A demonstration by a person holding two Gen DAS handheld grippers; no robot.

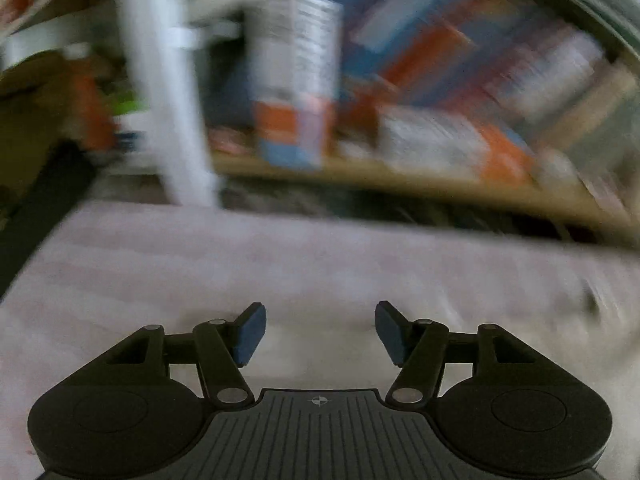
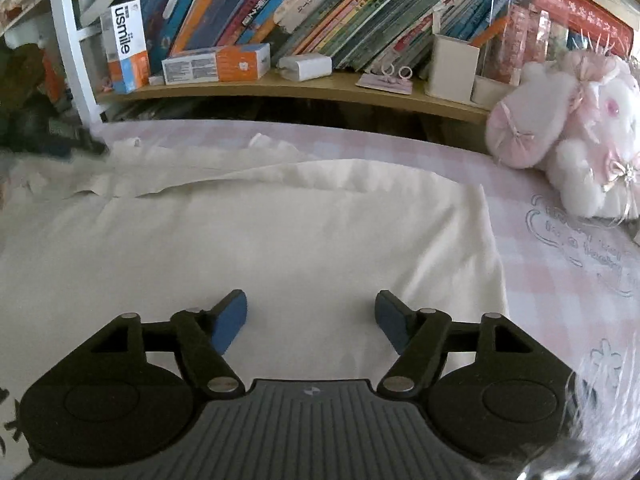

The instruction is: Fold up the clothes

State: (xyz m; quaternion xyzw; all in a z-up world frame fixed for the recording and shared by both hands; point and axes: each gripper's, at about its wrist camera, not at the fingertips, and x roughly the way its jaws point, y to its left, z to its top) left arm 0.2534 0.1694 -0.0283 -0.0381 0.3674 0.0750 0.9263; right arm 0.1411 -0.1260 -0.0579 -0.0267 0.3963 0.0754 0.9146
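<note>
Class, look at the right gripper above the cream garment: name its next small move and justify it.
Probably lower the right gripper toward the cream cotton garment's right edge and close there. Its jaws stand open with nothing between them, and the cloth lies spread flat on the pink checked bedsheet.

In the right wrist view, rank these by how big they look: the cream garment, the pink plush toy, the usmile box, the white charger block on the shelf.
1. cream garment
2. pink plush toy
3. usmile box
4. white charger block
The garment lies nearest the camera, which exaggerates its lead.
</note>
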